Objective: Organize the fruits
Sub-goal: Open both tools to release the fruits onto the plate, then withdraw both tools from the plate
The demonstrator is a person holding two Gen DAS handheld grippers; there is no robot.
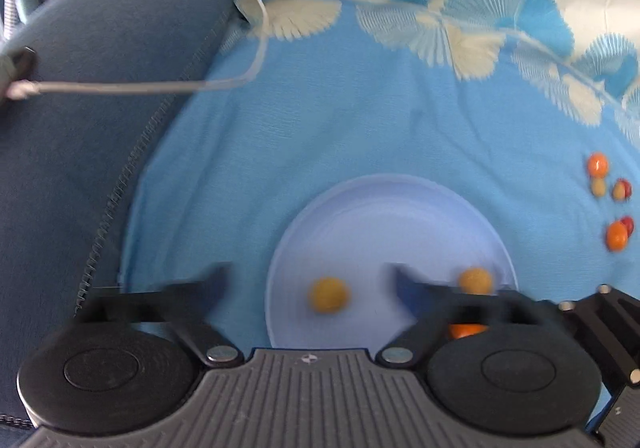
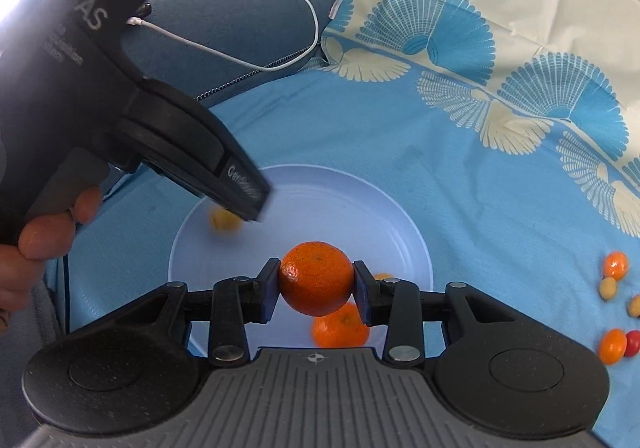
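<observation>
A pale blue plate [image 1: 400, 207] [image 2: 360, 199] lies on the blue cloth. In the left wrist view my left gripper [image 1: 310, 280] is open and empty just above the plate's near side, blurred. A yellow fruit [image 1: 329, 294] lies between its fingers on the plate; another [image 1: 475, 280] lies to the right, with an orange [image 1: 466, 330] behind the right finger. My right gripper [image 2: 316, 290] is shut on an orange [image 2: 316, 278], held above the plate. Another orange [image 2: 340, 328] lies beneath it. A yellow fruit [image 2: 224, 223] lies at the plate's left.
Several small orange, yellow and red fruits [image 1: 612, 203] [image 2: 616, 304] lie on the cloth to the right of the plate. A dark blue cushion [image 1: 100, 127] with a white cable [image 2: 240, 55] is at the left. The left gripper's body [image 2: 120, 87] looms over the plate's left.
</observation>
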